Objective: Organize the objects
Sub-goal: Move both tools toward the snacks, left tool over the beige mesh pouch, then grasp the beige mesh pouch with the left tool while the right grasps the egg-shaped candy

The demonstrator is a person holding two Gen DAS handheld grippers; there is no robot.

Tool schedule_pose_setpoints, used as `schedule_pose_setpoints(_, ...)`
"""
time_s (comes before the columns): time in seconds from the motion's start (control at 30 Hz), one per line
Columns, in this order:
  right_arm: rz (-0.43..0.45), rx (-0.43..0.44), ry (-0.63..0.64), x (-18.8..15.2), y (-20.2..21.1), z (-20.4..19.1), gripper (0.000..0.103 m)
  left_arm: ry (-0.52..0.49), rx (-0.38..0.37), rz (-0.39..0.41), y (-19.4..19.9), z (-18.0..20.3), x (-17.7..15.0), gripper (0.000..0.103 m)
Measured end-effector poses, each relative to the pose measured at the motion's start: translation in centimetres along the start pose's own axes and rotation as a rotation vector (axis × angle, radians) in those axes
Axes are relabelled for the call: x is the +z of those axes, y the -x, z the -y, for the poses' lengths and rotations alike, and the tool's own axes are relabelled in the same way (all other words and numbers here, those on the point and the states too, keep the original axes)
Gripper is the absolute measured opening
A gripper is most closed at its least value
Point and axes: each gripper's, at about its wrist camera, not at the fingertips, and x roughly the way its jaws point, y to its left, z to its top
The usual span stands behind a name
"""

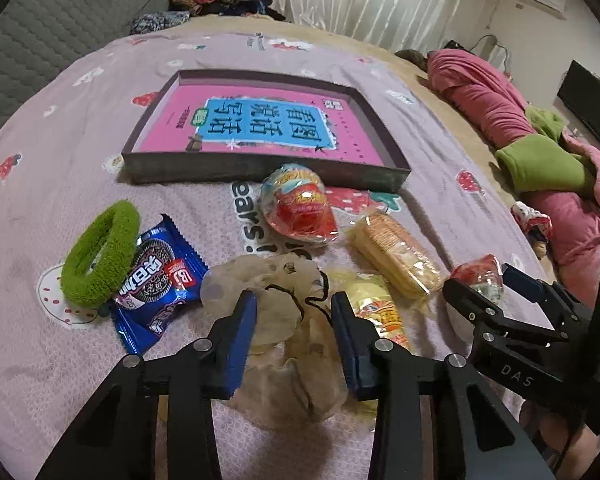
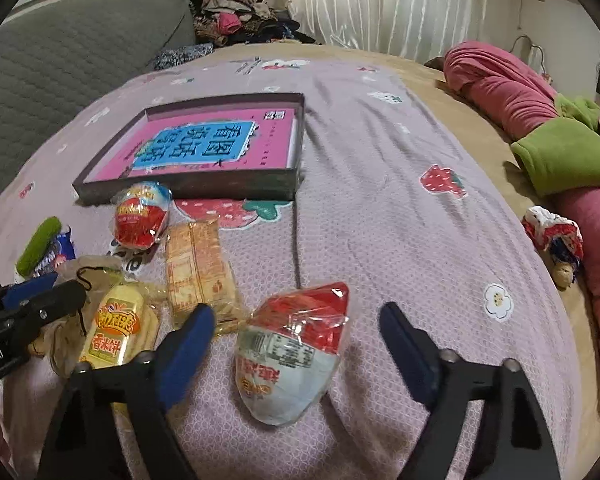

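Straddling pouch [image 1: 288, 320]: left gripper [image 1: 294, 334] half-spread, no pinch | right gripper [image 2: 296, 344] spread astride snack pack [image 2: 292, 356], lengthwise.

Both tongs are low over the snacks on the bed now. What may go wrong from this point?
1. The left tongs straddle a thin gauze pouch with a loose black cord; they may catch only the cord or also the yellow snack pack beside it.
2. The right tongs stand open around a rounded wrapped snack; its glossy film may slip.
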Motion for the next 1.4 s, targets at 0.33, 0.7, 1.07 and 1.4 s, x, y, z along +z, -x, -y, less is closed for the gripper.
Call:
schedule_pose_setpoints(0.33, -0.023, 0.045, 0.001, -0.5, -0.8, 0.0, 0.055, 0.003, -0.036, -0.028, -1.0, -0.3, -0.3, 0.017)
schedule_pose_setpoints(0.7, 0.019, 0.097, -0.031, 0.0, 1.1, 0.7, 0.054, 0.009, -0.081, -0.019, -0.6, -0.3, -0.5, 0.006)
schedule_pose_setpoints(1.07, 0.077, 0.139, -0.036, 0.6, 3.4, 0.8, 0.054, 0.013, -0.088, 0.017, 1.1, -0.3, -0.3, 0.004)
schedule_pose_setpoints(1.4, 0.116, 0.169, -0.027, 0.7, 4.9, 0.1, 0.054, 0.008, -0.085, 0.062, 3.1, -0.4, 0.2, 0.004)
